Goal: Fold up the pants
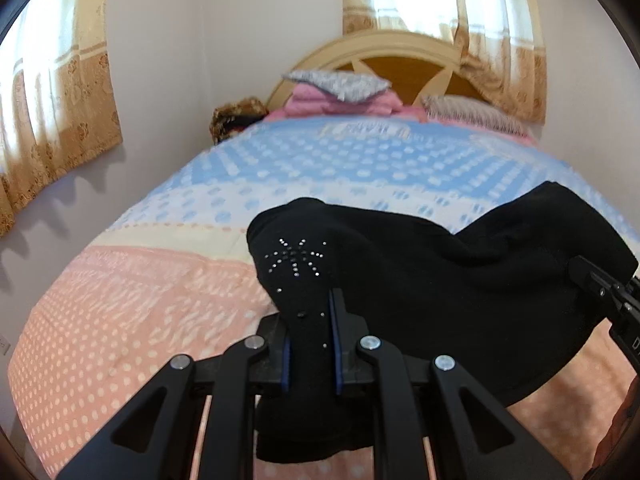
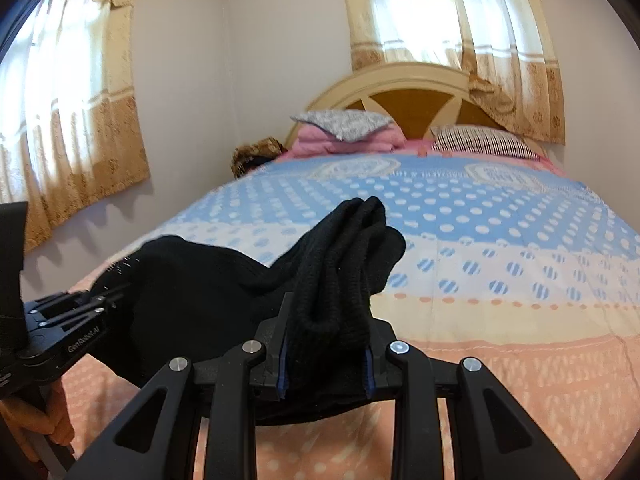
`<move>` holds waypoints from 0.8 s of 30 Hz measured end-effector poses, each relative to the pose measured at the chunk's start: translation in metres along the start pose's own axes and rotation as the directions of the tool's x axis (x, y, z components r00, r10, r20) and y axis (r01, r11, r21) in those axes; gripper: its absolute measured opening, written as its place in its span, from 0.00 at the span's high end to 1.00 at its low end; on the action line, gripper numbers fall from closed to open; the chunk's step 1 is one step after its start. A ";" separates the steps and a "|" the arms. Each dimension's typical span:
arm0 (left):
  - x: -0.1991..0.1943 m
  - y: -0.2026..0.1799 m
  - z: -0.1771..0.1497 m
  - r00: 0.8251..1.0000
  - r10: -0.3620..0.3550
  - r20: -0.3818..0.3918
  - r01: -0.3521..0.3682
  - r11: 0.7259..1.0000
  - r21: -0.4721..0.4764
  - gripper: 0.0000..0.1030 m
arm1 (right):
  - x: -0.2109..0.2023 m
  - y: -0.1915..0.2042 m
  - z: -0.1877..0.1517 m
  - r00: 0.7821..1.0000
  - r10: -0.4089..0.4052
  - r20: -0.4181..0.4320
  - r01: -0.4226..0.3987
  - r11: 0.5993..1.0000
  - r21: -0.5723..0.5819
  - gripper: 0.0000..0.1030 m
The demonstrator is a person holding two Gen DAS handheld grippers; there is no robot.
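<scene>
Black pants (image 1: 440, 280) hang above the bed (image 1: 160, 280), long axis crosswise to the headboard (image 1: 404, 62). Left hand-held gripper (image 1: 310, 320) clamps the studded end; right hand-held gripper (image 2: 326, 336) clamps the bunched end.

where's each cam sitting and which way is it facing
Left wrist: on the left gripper, facing along its jaws over the bed to the headboard; its jaws clamp the black pants; the right gripper shows at the right edge.
Right wrist: on the right gripper, facing the same way, jaws clamping bunched pants; the left gripper and a hand show at the left.
Shared: pants, bed, headboard, curtains.
</scene>
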State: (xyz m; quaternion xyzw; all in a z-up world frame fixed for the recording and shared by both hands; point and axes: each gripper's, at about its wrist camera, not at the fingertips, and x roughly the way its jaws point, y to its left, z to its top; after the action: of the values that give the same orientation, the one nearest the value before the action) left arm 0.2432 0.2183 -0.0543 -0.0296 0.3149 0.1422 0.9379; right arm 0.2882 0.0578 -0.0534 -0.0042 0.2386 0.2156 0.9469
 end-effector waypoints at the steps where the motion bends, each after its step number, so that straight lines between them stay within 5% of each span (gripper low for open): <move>1: 0.012 -0.003 -0.005 1.000 -0.003 -0.030 0.003 1.000 0.006 0.85 | 0.009 -0.002 -0.003 1.000 -0.007 -0.019 0.007 1.000 0.006 0.73; 9: 0.048 -0.006 -0.033 0.984 0.038 -0.177 -0.028 0.998 0.058 0.84 | 0.068 -0.023 -0.035 0.975 -0.069 -0.209 0.076 0.997 0.025 0.73; 19: 0.052 -0.013 -0.037 0.977 0.065 -0.203 -0.044 0.993 0.105 0.82 | 0.089 -0.020 -0.042 0.937 -0.123 -0.326 0.107 0.992 -0.065 0.72; 22: 0.046 -0.015 -0.038 0.972 0.089 -0.217 -0.059 0.988 0.141 0.75 | 0.091 -0.014 -0.041 0.926 -0.152 -0.346 0.118 0.986 -0.118 0.71; 24: 0.044 -0.015 -0.042 0.970 0.120 -0.212 -0.082 0.981 0.178 0.58 | 0.089 -0.012 -0.044 0.922 -0.163 -0.352 0.114 0.981 -0.156 0.71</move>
State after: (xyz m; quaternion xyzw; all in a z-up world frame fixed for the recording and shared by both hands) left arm 0.2564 0.2085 -0.1145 0.0500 0.4294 0.1587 0.8876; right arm 0.3442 0.0782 -0.1335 -0.1236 0.3935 0.1587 0.8970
